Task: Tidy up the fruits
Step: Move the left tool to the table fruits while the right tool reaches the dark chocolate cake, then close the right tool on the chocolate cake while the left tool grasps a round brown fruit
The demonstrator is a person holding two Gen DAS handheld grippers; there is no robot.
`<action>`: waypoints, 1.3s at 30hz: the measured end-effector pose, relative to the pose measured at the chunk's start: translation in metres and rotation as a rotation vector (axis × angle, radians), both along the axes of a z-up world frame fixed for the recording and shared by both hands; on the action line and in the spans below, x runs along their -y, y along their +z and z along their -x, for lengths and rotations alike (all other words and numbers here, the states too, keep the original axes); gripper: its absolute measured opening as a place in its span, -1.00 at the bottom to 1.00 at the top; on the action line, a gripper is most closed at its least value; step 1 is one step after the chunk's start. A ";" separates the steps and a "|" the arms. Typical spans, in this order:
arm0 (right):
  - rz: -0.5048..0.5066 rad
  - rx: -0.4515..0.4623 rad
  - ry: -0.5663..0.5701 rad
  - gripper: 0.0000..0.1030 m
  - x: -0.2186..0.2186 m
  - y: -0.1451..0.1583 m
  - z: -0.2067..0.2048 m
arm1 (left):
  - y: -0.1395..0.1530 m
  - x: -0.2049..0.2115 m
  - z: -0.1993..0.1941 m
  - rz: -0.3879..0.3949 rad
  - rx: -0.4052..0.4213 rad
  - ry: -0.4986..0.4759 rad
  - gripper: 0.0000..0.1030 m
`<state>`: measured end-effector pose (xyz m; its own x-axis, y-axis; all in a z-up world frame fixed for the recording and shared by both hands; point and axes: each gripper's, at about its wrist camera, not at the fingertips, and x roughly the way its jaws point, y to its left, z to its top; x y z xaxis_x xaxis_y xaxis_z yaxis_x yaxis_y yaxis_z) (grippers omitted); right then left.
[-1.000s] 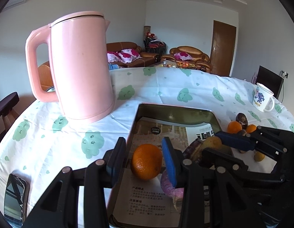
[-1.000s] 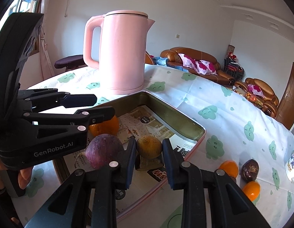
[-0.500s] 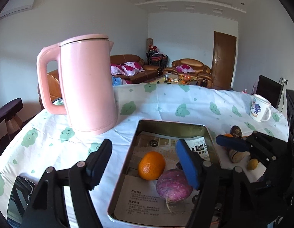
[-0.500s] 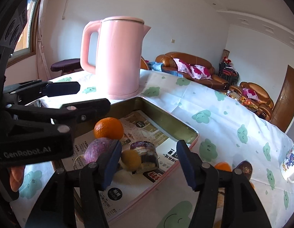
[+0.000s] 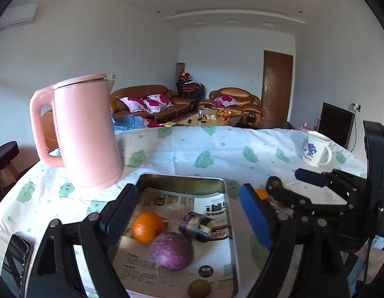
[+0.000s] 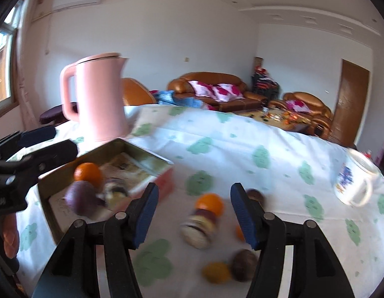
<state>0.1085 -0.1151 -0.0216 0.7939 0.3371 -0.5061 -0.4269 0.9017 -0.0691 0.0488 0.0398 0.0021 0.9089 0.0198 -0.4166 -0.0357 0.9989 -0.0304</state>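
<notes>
While both grippers gape empty, fruit (an orange) fills the tray.

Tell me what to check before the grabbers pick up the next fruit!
1. Left gripper empty: ok, jaws have just been opening, nothing between them.
2. Right gripper empty: ok, open above the loose fruit.
3. Fruit left on the tablecloth: ok, an orange and others wait there.
4. Room in the tray: ok, bare paper beside the orange and purple fruit.
5. Clear view of the next fruit: not ok, the right wrist view is blurred.
6. Pink kettle out of the way: ok, behind the tray.
</notes>
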 end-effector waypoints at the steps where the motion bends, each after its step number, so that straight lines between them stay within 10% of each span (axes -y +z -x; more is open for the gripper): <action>1: -0.004 -0.010 -0.021 0.20 0.009 -0.001 -0.002 | -0.002 0.008 -0.002 -0.004 -0.004 -0.018 0.69; 12: -0.049 -0.196 -0.085 0.20 0.073 -0.029 -0.016 | -0.026 0.078 -0.024 -0.064 -0.066 -0.142 0.69; 26: -0.091 -0.379 -0.023 -0.01 0.071 -0.052 -0.032 | -0.032 0.062 -0.046 -0.092 -0.074 -0.108 0.69; 39: -0.060 -0.332 -0.050 -0.20 0.071 -0.047 -0.024 | -0.025 0.066 -0.035 -0.064 -0.067 -0.147 0.68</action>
